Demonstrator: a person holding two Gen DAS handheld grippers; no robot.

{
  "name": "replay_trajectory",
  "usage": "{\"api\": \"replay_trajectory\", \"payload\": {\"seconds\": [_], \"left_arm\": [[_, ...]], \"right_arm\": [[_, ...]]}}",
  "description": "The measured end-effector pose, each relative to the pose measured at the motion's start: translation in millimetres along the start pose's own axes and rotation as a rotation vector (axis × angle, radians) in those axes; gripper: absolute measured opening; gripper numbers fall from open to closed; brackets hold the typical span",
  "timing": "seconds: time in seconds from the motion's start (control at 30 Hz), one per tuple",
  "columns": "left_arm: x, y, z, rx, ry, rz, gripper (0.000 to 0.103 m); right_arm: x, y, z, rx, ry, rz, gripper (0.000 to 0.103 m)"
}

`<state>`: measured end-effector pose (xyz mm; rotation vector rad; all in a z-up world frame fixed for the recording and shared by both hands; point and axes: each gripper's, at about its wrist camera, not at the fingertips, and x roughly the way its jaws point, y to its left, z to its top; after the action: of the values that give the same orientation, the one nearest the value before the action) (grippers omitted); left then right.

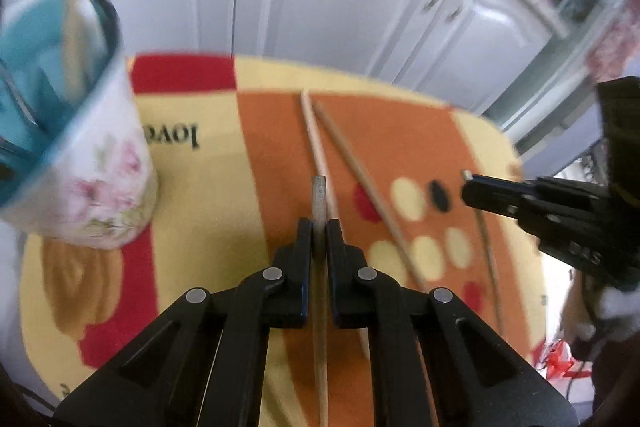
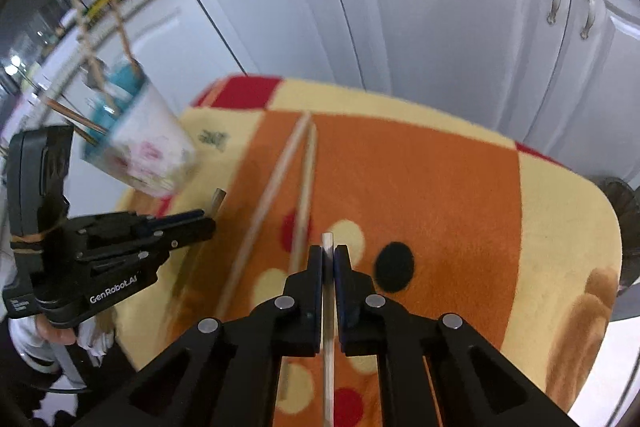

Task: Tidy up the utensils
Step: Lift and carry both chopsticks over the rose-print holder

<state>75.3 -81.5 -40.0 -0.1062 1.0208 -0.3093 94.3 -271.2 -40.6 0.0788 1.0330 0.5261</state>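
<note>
Both wrist views look down close over the blanket, facing cabinets.

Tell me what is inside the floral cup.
The floral cup holds wooden utensils and chopsticks that stick out above the rim, against its teal interior. Their lower ends and the cup's bottom are hidden by its wall and motion blur, so no exact count.

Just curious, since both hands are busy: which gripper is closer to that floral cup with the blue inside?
Left. The left gripper sits just beside the floral cup, holding a chopstick. The right gripper holds another across the mat, farther away.
</note>
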Motion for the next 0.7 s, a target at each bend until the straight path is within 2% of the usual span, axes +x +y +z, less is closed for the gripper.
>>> {"api": "replay_trajectory", "payload": {"seconds": [0.2, 0.4, 0.7], "left_arm": [[-57, 6, -7, -0.031, -0.091, -0.055, 0.006], [-112, 16, -16, -0.08, -0.192, -0.054, 0.006], [-188, 33, -19, -0.082, -0.327, -0.037, 0.006]], "right_arm": [[-46, 26, 6, -0.031, -0.098, 0.059, 0.005], [-79, 62, 10, -0.09, -0.172, 0.121, 0.005], [-107, 105, 20, -0.176, -0.238, 0.181, 0.005]]}}
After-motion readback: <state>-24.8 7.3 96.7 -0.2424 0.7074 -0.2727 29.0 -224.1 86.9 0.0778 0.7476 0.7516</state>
